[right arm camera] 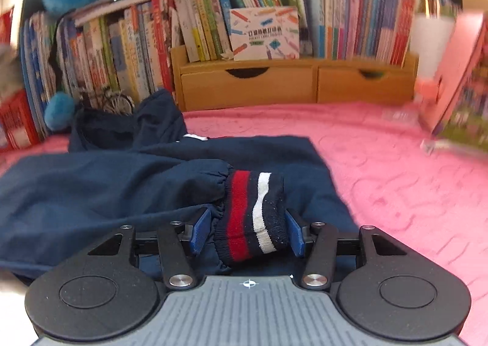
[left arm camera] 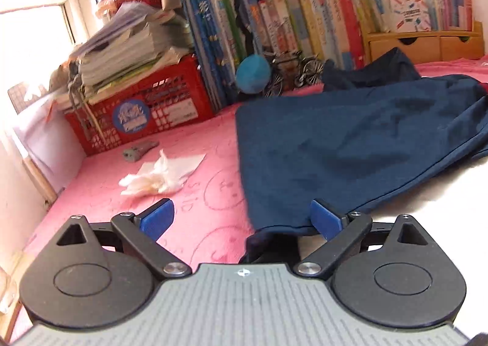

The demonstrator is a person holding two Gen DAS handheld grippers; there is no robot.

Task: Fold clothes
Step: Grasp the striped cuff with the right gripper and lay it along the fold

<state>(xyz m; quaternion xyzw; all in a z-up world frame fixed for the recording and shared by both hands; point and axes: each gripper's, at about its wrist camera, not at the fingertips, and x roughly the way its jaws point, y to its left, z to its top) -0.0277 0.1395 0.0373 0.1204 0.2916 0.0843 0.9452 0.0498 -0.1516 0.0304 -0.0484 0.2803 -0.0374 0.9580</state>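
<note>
Both grippers are hovering low over a pink embossed cover (right arm camera: 396, 163) spread on the desk. One left gripper (left arm camera: 242, 218) is standing with its two blue pads wide apart; the near hem of the navy garment (left arm camera: 350, 144) is lying between them, the right pad just beside the cloth and the left pad over bare pink, neither pressing. One right gripper (right arm camera: 248, 231) is sitting with its pads half parted on either side of the striped cuff (right arm camera: 253, 211), close against the knit; whether they are actually squeezing it cannot be told.

The single navy garment is lying flat, its long axis running across the right wrist view, with the sleeve folded over the body and its cuff, banded with one red and one white stripe, pointing toward the right gripper.

Open pink cover is stretching to the right of the garment up to a tilted pink book (right arm camera: 457, 86). On the left side, free room is narrower: one crumpled white tissue (left arm camera: 158, 175) and one small grey object (left arm camera: 138, 150) are lying near a red crate (left arm camera: 137, 111) stacked with papers. Along the back, rows of books (right arm camera: 122, 50) and a wooden organiser with two drawers (right arm camera: 247, 83) are closing the far edge.
</note>
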